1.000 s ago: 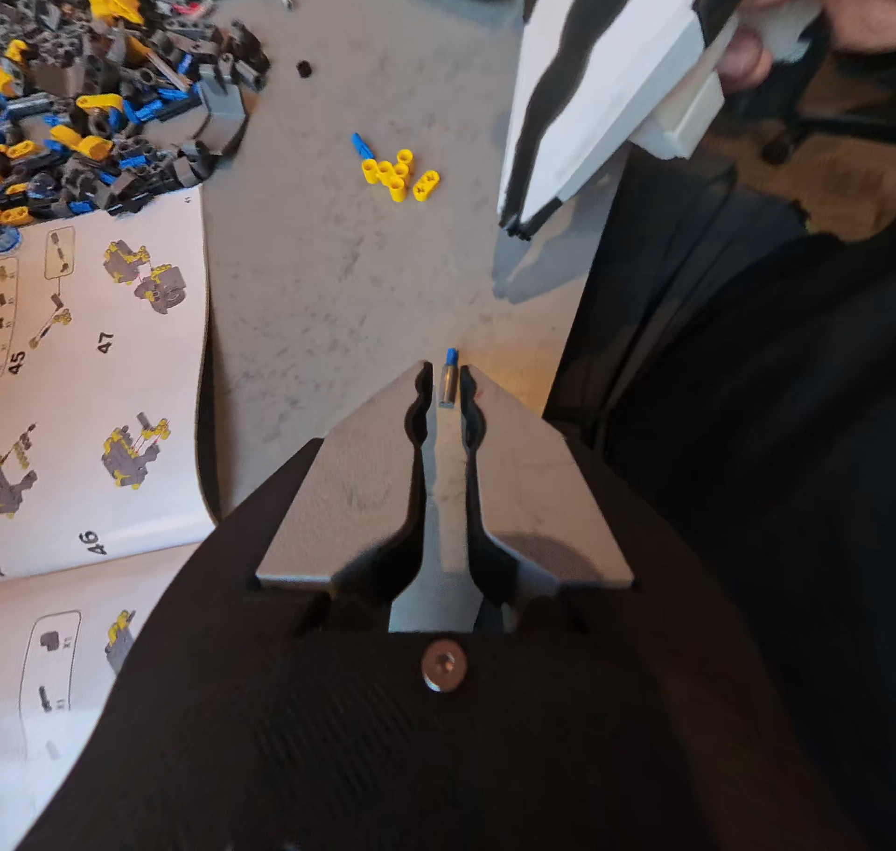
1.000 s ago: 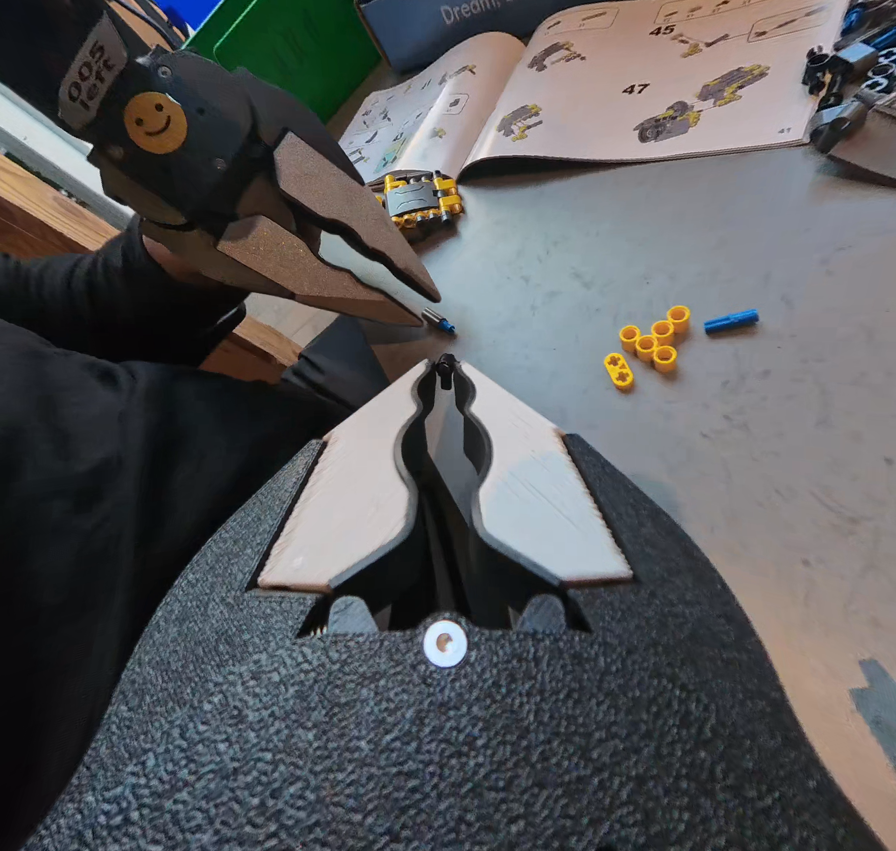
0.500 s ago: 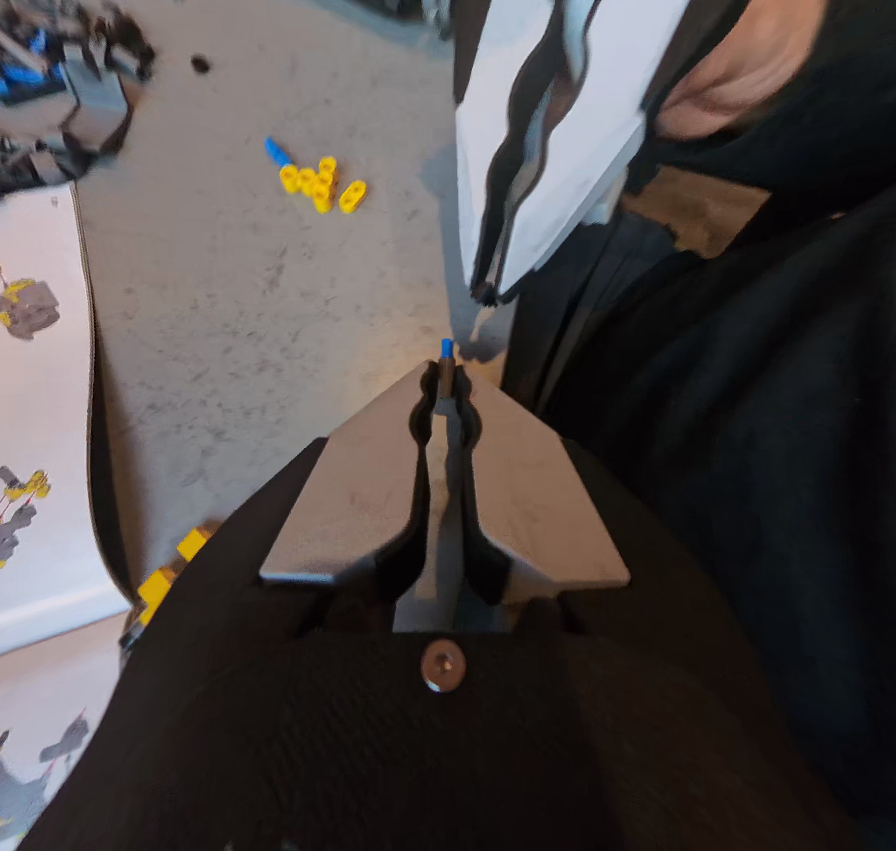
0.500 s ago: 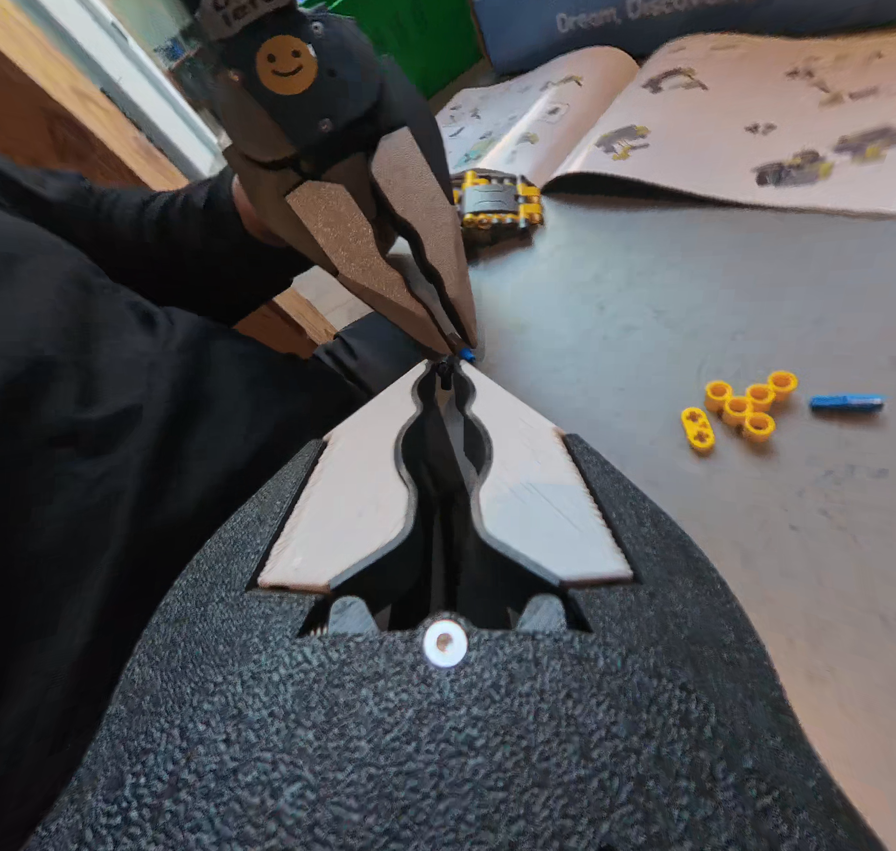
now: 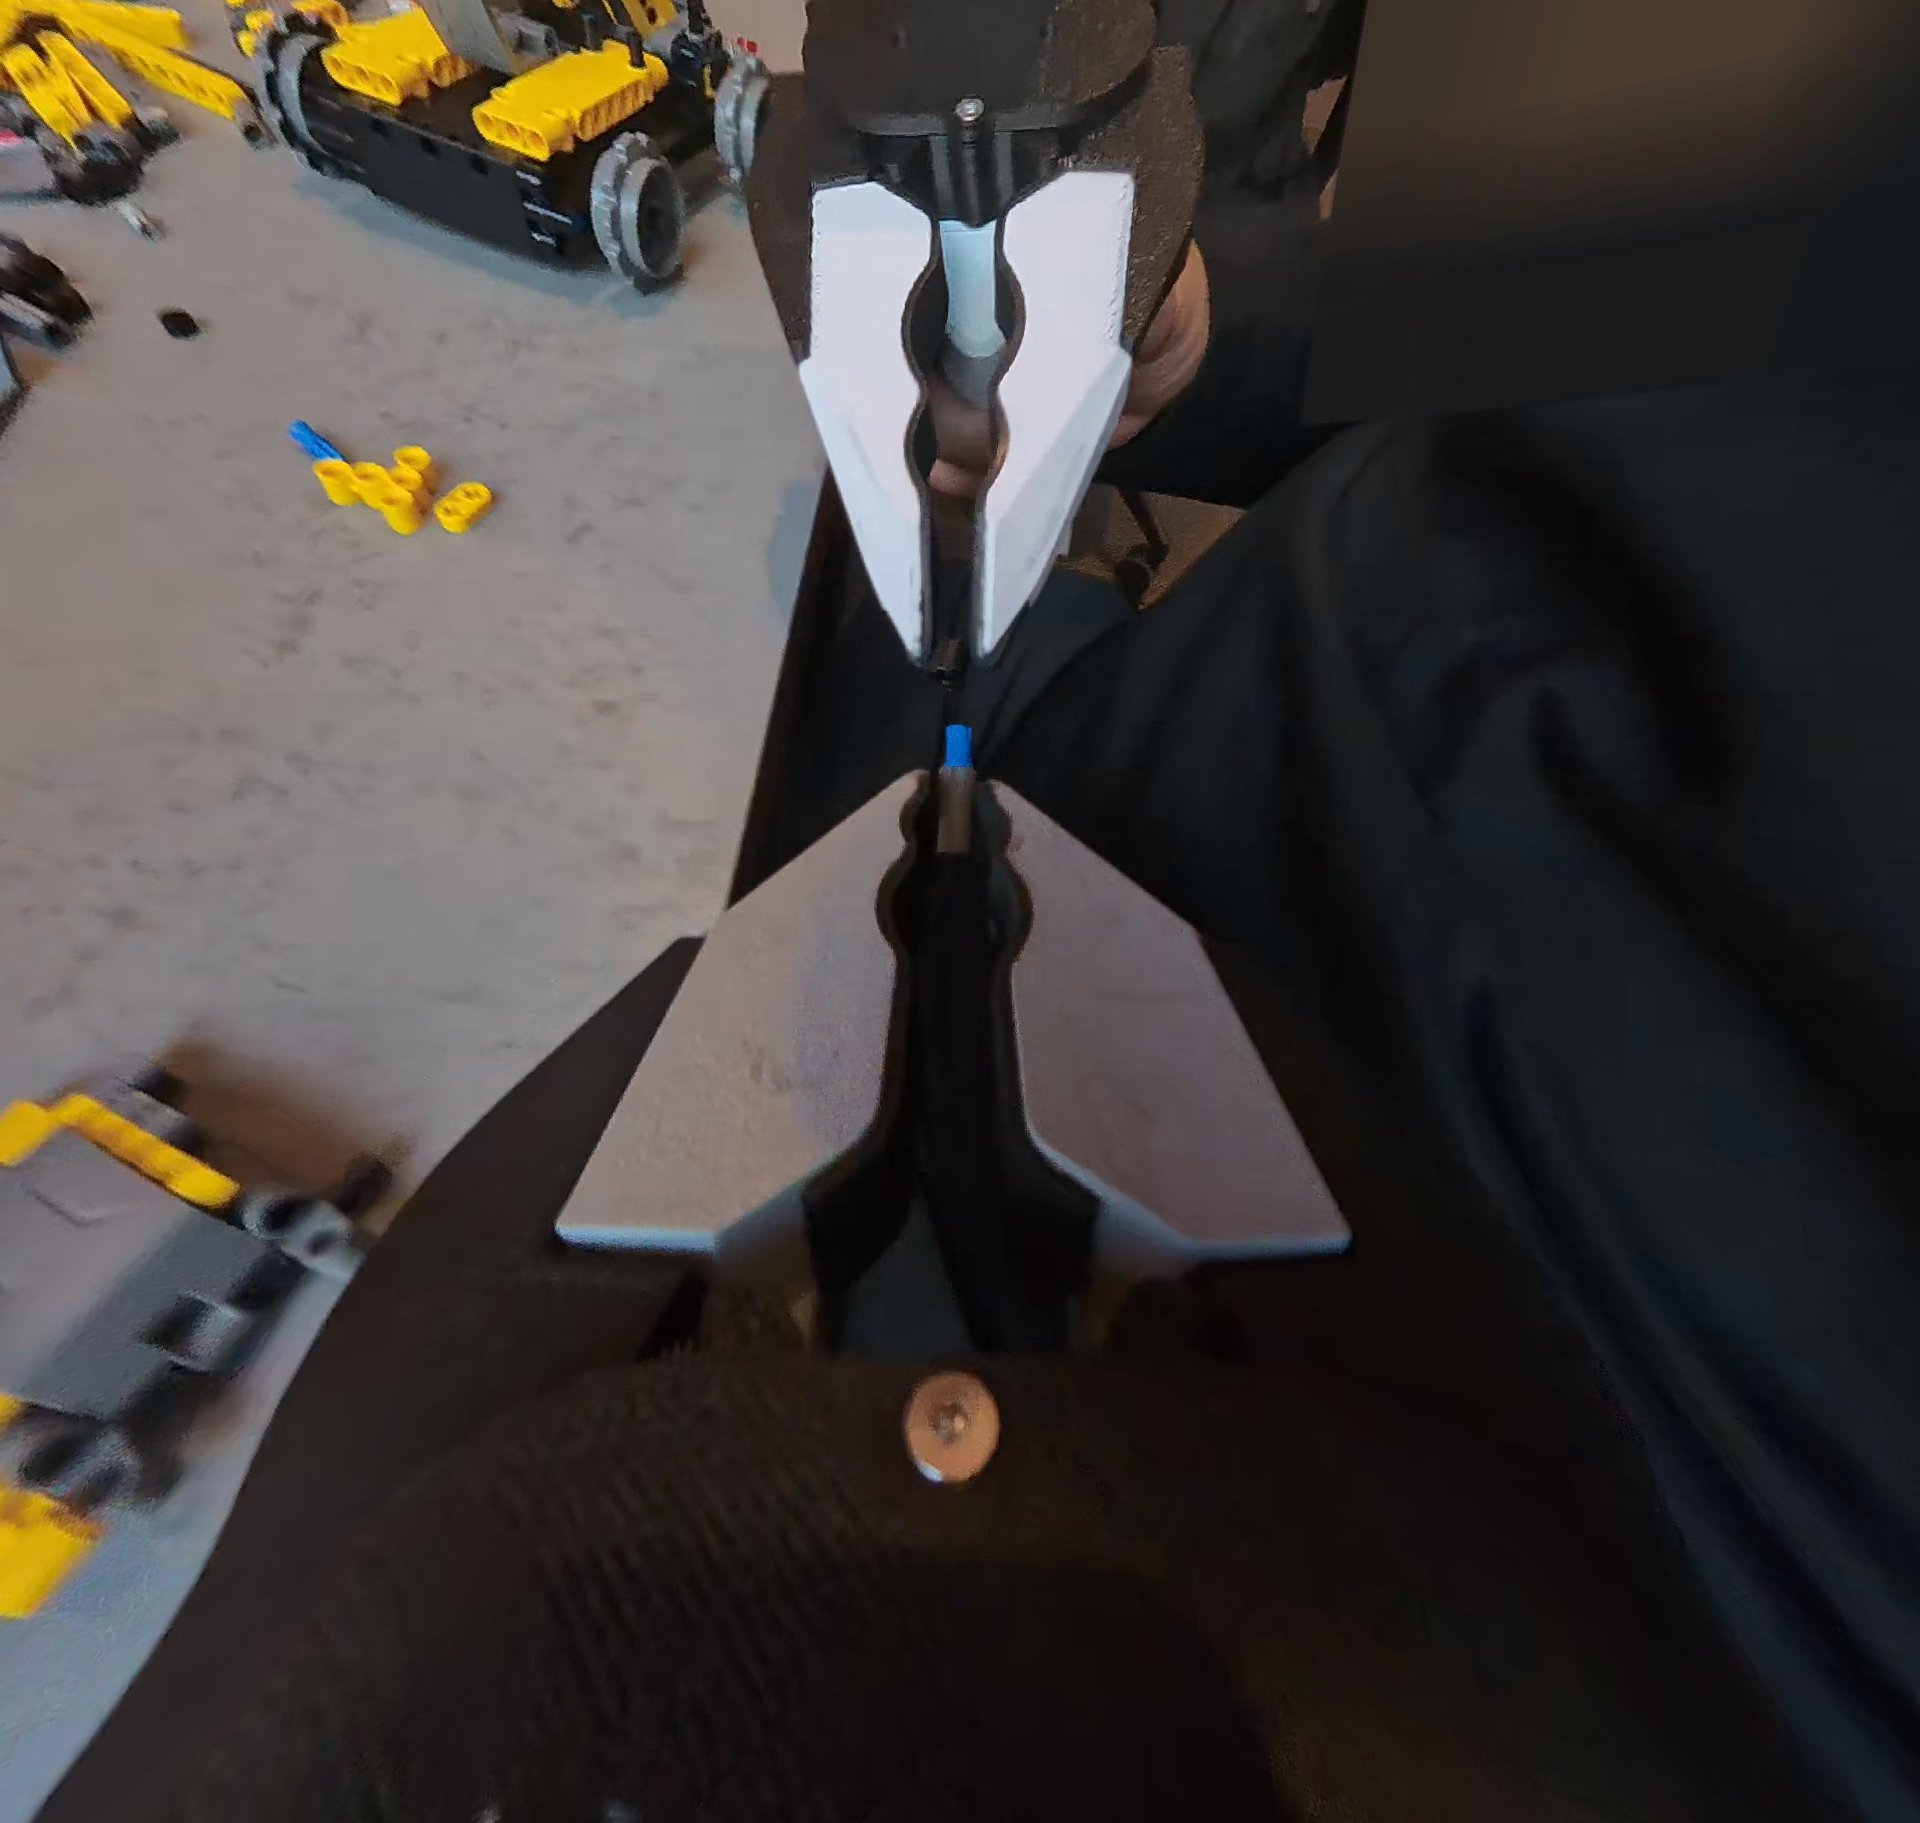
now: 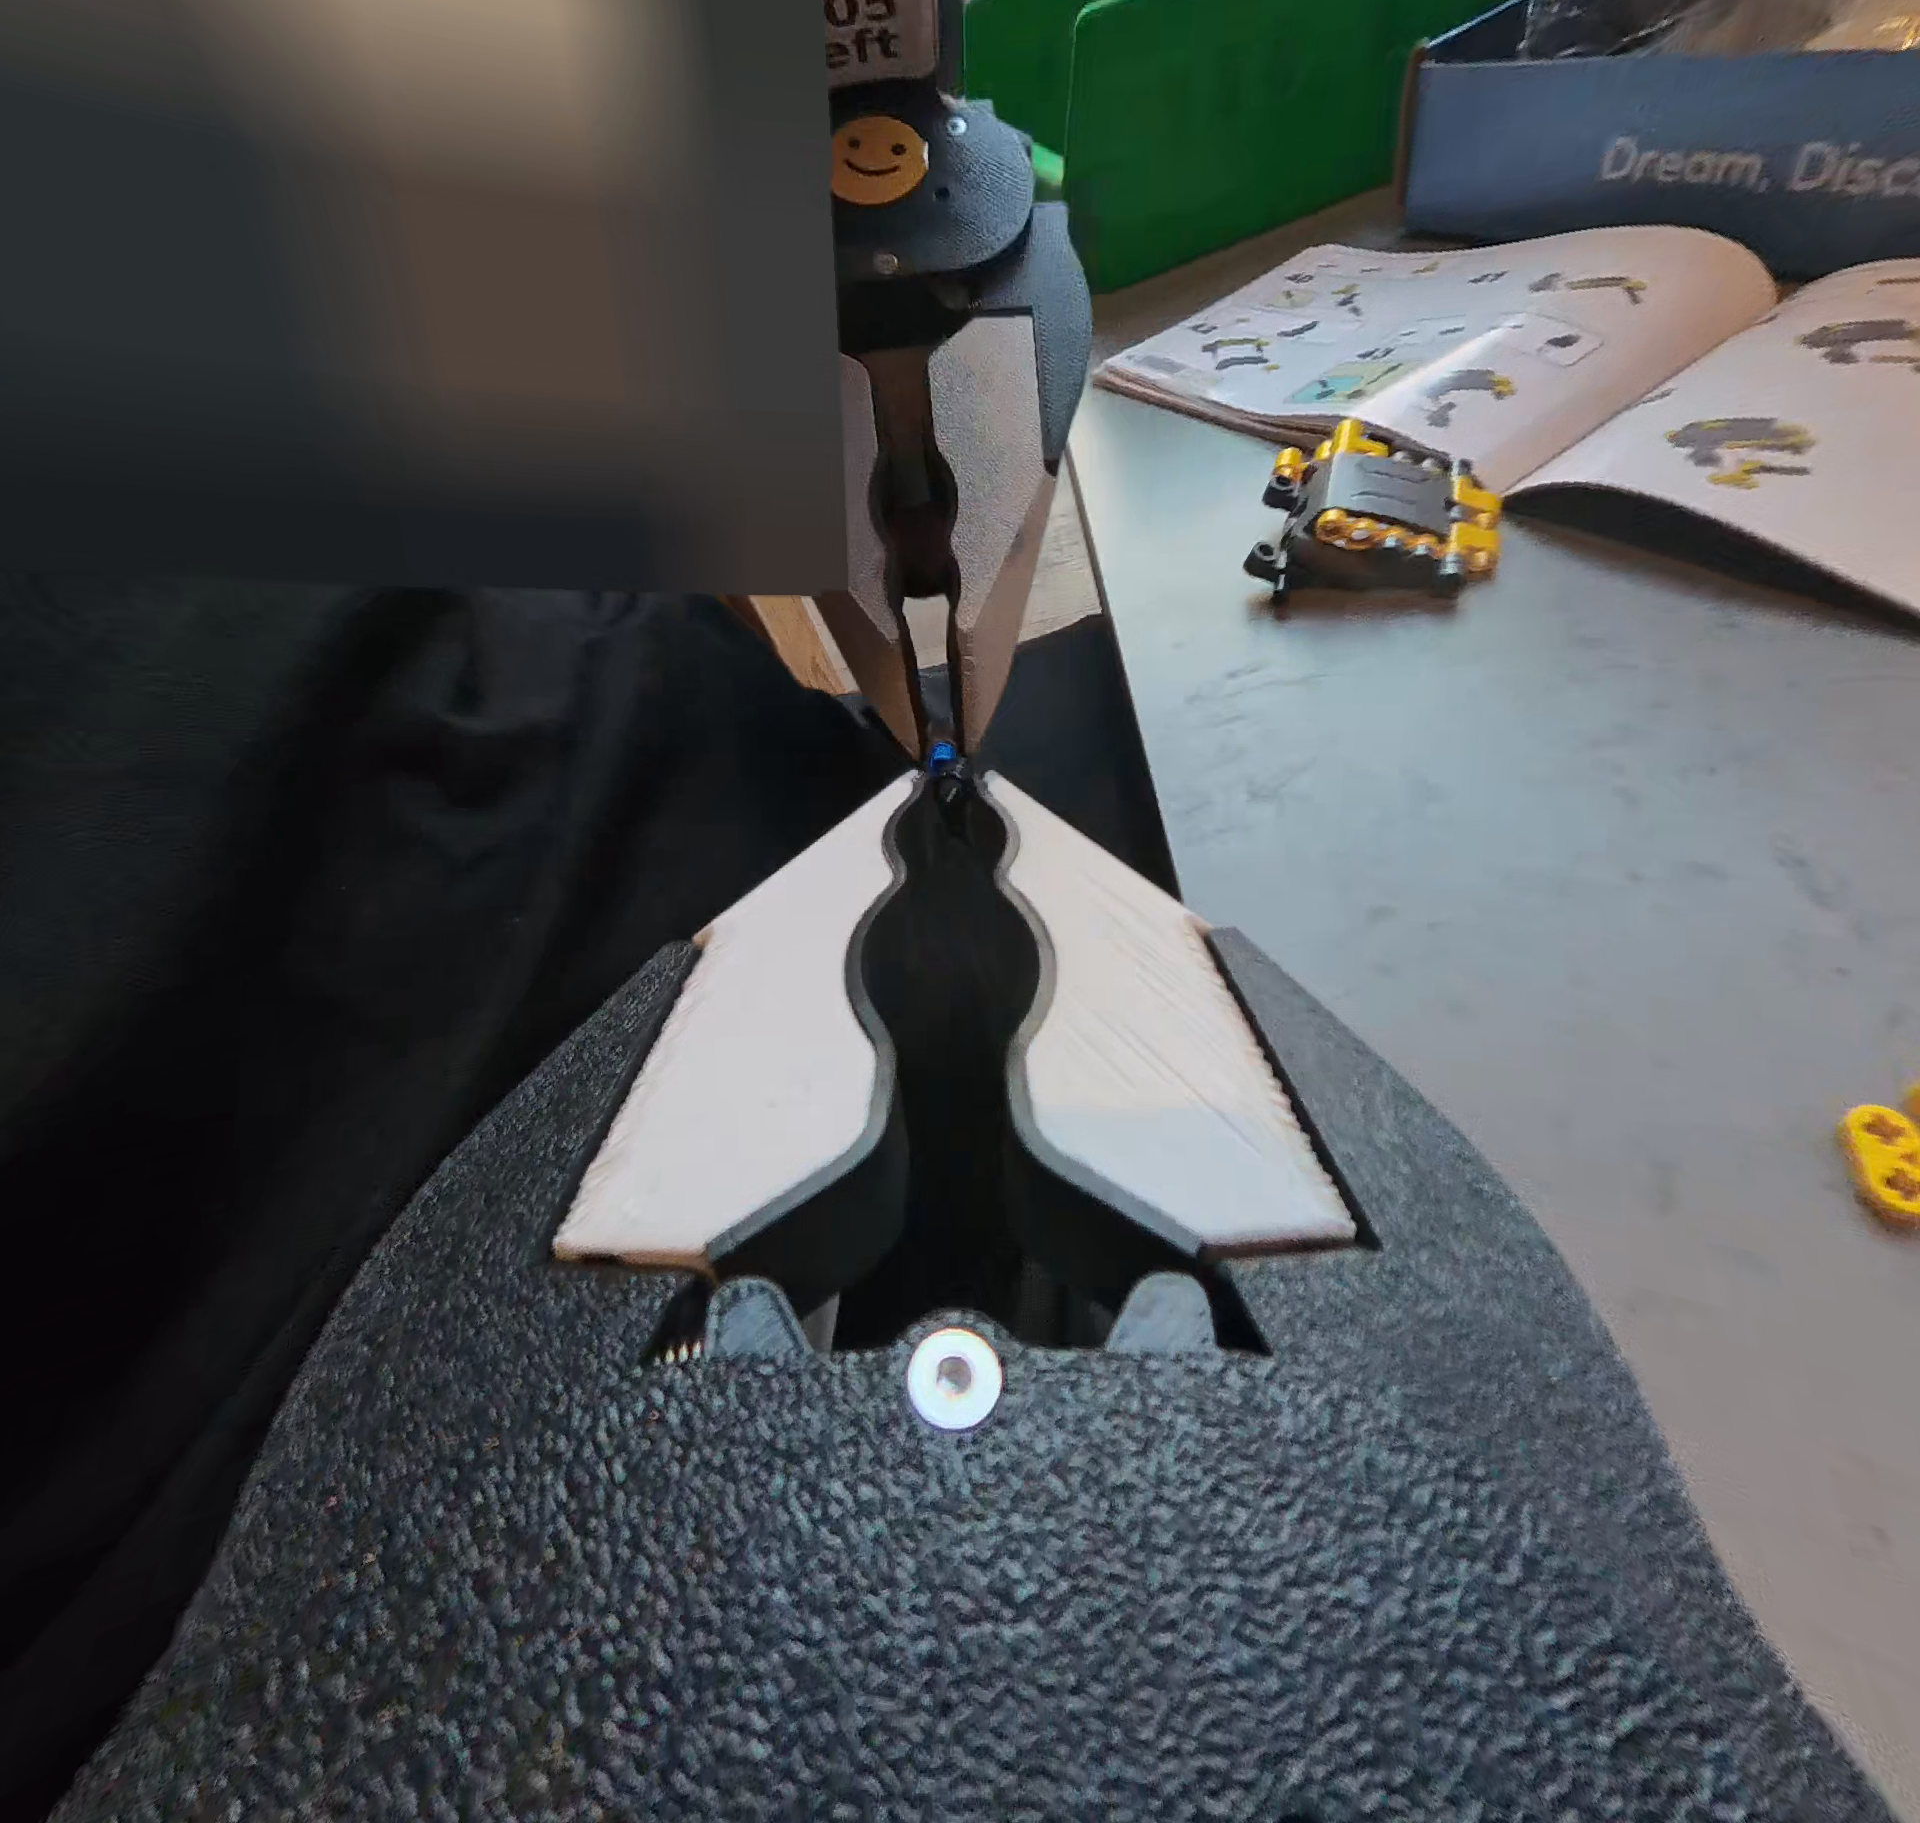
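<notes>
- Left gripper [image 5: 954, 805] jaws clamped on blue-tipped grey pin [image 5: 955, 786].
- Right gripper [image 6: 948, 788] jaws clamped on small black piece [image 6: 948, 792].
- Grey counter [image 5: 416, 734]: yellow connectors [image 5: 400, 490] at 10 o'clock, open booklet [image 6: 1507, 371] by green bins [image 6: 1195, 80].

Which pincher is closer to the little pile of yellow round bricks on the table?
Probably the left gripper, though it's close. Both grippers meet tip to tip off the grey table's edge; the small yellow ring-shaped plastic bricks lie well away, the right gripper similarly far.

left gripper [image 5: 954, 799] | swung off table | blue-tipped pin [image 5: 956, 747] now faces right gripper [image 5: 948, 653] tip-to-tip
</notes>
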